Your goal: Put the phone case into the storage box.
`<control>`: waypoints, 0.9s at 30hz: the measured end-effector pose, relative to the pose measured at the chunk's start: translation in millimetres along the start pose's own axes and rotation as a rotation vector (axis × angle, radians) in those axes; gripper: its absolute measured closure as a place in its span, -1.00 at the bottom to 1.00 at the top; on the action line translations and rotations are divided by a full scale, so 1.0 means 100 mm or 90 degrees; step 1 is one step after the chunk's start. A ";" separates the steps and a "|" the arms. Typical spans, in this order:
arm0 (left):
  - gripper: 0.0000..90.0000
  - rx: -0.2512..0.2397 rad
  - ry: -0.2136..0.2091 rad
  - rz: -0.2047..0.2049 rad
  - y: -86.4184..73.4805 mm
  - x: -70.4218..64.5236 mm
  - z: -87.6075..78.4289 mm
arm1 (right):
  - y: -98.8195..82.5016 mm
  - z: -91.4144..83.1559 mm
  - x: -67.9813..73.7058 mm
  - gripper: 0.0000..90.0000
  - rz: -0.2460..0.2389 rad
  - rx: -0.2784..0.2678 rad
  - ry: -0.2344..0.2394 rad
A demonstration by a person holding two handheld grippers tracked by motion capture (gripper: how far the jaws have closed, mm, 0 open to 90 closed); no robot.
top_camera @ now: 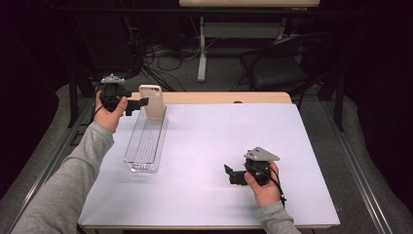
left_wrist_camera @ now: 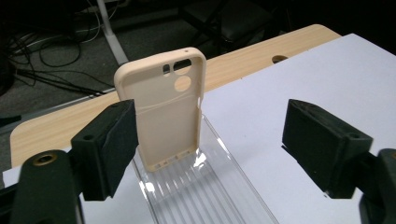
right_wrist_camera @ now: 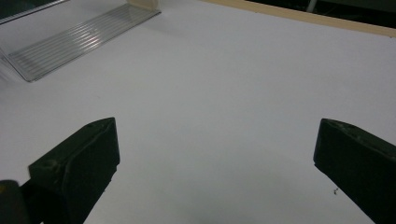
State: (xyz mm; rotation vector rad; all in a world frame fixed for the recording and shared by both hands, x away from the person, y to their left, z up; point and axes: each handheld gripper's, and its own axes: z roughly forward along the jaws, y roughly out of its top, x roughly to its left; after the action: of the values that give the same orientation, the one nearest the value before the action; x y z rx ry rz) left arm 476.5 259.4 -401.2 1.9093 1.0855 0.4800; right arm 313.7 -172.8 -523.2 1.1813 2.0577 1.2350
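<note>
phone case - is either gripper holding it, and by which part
Neither. The left gripper has its jaws open wide, one beside the phone case, which stands upright in the far end of the clear tray. The right gripper is open over the bare table.

A sheet [top_camera: 219, 156] lies on the tabletop [top_camera: 224, 97] & covers most of it; a strip of tabletop shows behind the sheet. A long tray [top_camera: 145, 141] lies on the sheet's left part, running front to back. A phone case [top_camera: 152, 101] stands upright in the tray's far end, w/ its hollow side facing the left claw [top_camera: 139, 104]. The left claw is held just left of the case, jaws wide apart, one jaw right beside the case's edge. The right claw [top_camera: 230, 174] sits low over the sheet at the front right, well apart from the tray, jaws spread & pointing left. Chair [top_camera: 282, 63] & cables [top_camera: 160, 53] are on the floor behind the tabletop.
</note>
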 end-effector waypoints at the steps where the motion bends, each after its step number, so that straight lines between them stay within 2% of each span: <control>1: -0.61 -0.003 -0.001 0.000 0.00 -0.01 -0.01 | 0.00 0.00 0.00 -1.00 0.002 0.000 0.000; 4: -0.66 -0.004 -0.012 0.002 0.00 -0.02 -0.03 | 0.00 0.00 0.00 -1.00 0.002 -0.001 0.000; 9: -0.66 -0.010 -0.008 0.008 -0.01 -0.07 -0.06 | 0.00 0.00 0.00 -1.00 0.000 -0.002 0.000; 14: -0.78 -0.014 -0.035 0.020 -0.01 -0.12 -0.11 | 0.01 -0.01 0.00 -1.00 -0.001 -0.002 -0.002; 17: -0.79 -0.016 -0.034 0.031 -0.01 -0.18 -0.15 | 0.01 -0.01 0.00 -1.00 -0.001 0.000 -0.002; 19: -0.79 -0.021 -0.042 0.036 -0.02 -0.21 -0.18 | 0.01 -0.02 0.00 -1.00 -0.002 -0.001 -0.002; 27: -0.84 -0.032 -0.068 0.061 -0.13 -0.36 -0.29 | 0.03 -0.06 -0.03 -1.00 -0.001 -0.007 -0.005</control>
State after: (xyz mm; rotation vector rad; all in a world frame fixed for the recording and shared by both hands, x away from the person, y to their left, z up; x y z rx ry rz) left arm 430.8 246.6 -393.5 1.9269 0.9088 0.4495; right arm 312.4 -176.9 -517.7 1.1768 2.0441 1.2370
